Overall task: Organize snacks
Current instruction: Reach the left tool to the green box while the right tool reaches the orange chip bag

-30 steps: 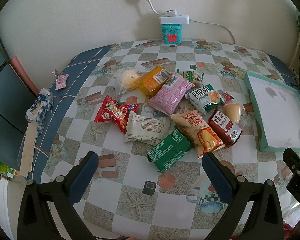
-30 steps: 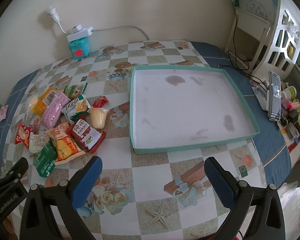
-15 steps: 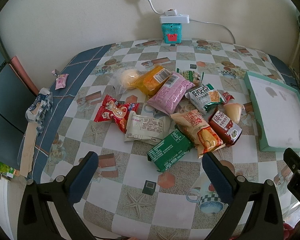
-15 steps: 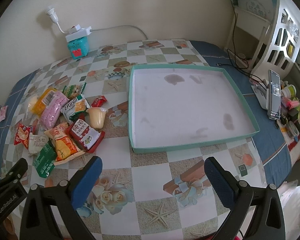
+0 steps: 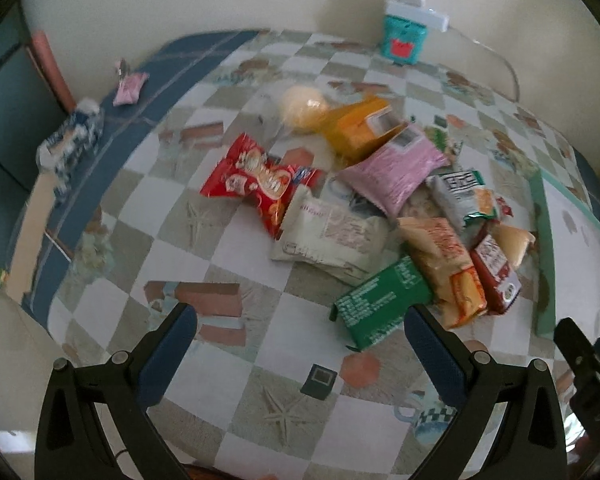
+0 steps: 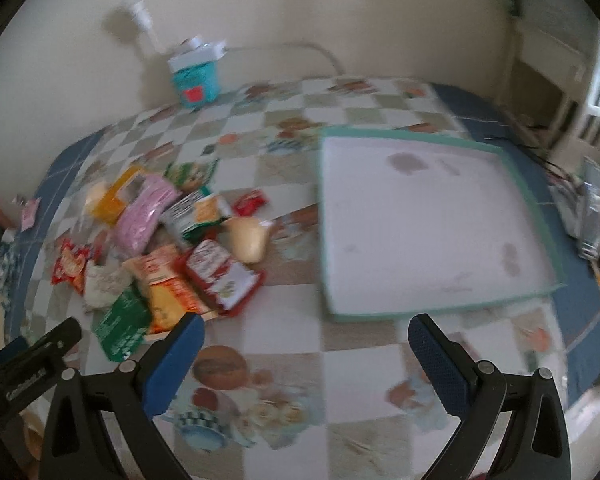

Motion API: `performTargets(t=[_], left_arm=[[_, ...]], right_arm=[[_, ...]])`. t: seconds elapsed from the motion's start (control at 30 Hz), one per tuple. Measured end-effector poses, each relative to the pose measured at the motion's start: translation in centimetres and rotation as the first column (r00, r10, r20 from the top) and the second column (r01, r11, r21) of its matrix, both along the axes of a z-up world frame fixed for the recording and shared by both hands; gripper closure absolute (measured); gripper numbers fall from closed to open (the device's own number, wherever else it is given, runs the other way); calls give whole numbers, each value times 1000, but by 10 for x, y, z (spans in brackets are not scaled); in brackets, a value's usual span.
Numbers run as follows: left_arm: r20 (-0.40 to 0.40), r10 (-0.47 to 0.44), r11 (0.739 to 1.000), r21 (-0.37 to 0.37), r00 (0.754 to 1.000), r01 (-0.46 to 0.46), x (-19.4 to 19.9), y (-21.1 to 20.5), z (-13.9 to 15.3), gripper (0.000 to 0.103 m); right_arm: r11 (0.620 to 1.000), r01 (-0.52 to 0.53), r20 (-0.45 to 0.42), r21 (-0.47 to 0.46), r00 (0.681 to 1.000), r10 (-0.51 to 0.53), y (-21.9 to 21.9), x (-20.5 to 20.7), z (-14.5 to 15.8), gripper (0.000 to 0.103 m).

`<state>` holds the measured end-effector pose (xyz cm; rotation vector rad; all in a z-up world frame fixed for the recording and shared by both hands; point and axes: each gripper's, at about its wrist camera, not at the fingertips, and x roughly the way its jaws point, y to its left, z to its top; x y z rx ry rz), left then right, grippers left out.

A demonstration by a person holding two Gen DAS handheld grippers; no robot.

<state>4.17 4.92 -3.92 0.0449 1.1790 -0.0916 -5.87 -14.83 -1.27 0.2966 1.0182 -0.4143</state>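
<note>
Hovering above a table under a checkered, picture-printed plastic cloth [image 5: 236, 256], with the left gripper [image 5: 300, 336] spread wide, blue pads well apart, pinching nothing. Holding the right gripper [image 6: 306, 336] likewise spread, nothing between its pads.

Lying in a loose heap at 12 to 2 o'clock from the left gripper: a dark green rectangular snack box [image 5: 380, 304] nearest, touching the tip of the right-hand pad in the picture; a cream-white printed pouch [image 5: 332, 236] just beyond it at 12 o'clock; a red crinkled foil packet [image 5: 256, 180] at 11 o'clock, overlapping the white pouch's edge; a pink plastic packet [image 5: 392, 168] and a yellow-orange packet [image 5: 360, 128] farther at 12 to 1 o'clock; a pale round wrapped bun [image 5: 304, 104] beyond those. Leaning against the green box at 2 o'clock: an orange-tan chip bag [image 5: 444, 264], then a dark red and white packet [image 5: 496, 276].

Resting at 12 to 1 o'clock from the right gripper: a shallow square tray with teal rim and white floor [image 6: 326, 216], holding no snacks, well apart from the heap at 10 o'clock. Sitting between heap and tray: a pale yellow jelly cup [image 6: 248, 240] tipped on its side.

Standing against the far wall: a teal box with a red mark [image 6: 196, 80], a white power strip on top.
</note>
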Motion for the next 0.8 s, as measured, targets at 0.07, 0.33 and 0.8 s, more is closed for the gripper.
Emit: performTargets(t=[0.07, 0.33, 0.8], left_arm=[[-36, 6, 1000, -27, 999, -7, 6, 1, -6, 0], [-94, -28, 999, -44, 995, 24, 25, -23, -20, 0], [-141, -67, 998, -14, 988, 65, 45, -51, -39, 0]], right_arm=[[1000, -10, -6, 10, 1000, 10, 2, 11, -7, 0], [999, -8, -49, 45, 999, 10, -4, 36, -26, 0], [998, 56, -67, 37, 996, -53, -23, 53, -35, 0]])
